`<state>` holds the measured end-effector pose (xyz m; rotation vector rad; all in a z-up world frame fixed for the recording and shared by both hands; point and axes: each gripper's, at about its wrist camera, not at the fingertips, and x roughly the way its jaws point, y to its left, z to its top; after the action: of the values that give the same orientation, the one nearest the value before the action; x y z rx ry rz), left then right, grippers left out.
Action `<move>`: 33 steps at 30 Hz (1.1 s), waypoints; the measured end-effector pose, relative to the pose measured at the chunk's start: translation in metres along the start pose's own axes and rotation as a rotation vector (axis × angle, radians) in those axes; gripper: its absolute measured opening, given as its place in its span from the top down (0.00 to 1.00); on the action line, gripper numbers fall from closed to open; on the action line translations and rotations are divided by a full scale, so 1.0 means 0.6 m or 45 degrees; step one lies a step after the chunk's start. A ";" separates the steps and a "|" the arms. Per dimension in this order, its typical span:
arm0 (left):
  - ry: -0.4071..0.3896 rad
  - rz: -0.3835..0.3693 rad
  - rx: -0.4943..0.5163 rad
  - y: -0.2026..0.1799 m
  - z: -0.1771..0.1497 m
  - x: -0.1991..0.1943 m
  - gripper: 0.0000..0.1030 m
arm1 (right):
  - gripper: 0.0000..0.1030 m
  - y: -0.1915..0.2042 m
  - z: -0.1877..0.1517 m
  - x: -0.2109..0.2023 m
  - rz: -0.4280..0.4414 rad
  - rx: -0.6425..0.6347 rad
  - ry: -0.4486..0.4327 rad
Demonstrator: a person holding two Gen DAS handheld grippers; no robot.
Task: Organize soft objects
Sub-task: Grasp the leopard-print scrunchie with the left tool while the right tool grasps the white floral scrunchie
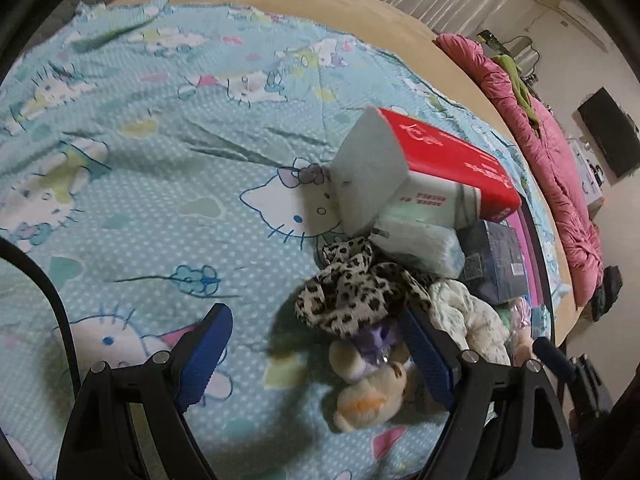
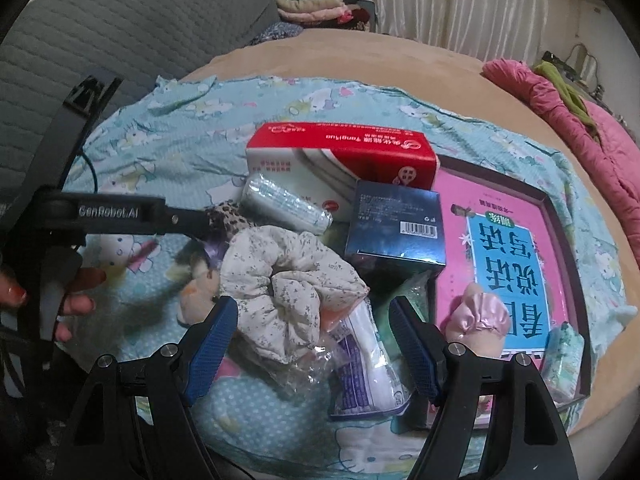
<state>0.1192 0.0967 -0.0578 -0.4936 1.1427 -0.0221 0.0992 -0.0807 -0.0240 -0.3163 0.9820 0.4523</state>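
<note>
Soft things heaped on a cartoon-cat sheet point(image 1: 168, 184) spread over a tan bed point(image 2: 420, 60).

Left gripper point(image 1: 320, 356) and right gripper point(image 2: 312, 344) both hang with jaws spread, empty. Beside the red tissue box point(image 2: 340, 152): leopard scrunchie point(image 1: 352, 292), floral scrunchie point(image 2: 292, 292), plush toy point(image 1: 372, 392). Beyond the box, a pink quilt point(image 2: 592, 140) and white curtains point(image 2: 480, 4).

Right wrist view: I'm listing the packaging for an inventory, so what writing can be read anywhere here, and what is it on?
"GenRobot.AI": on the left gripper, along its black arm.
"TangHua": upside down on the red tissue box; the Chinese print beside it is too small to read.
Large Chinese characters: upside down on the pink and blue book, too warped to quote.
Barcode and fine print: on the dark blue box, too small to read.
</note>
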 end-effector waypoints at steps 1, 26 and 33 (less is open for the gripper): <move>0.003 -0.006 -0.004 0.002 0.003 0.006 0.17 | 0.23 0.001 0.001 0.007 0.000 -0.004 0.012; 0.065 -0.194 -0.026 0.004 0.029 0.050 0.82 | 0.58 0.002 0.023 0.078 0.050 -0.019 0.059; 0.020 -0.174 0.013 -0.008 0.023 0.031 0.84 | 0.60 -0.015 0.019 0.079 0.119 0.037 0.077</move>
<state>0.1405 0.0923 -0.0678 -0.5624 1.1219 -0.1505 0.1343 -0.0728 -0.0578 -0.2596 1.0650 0.5155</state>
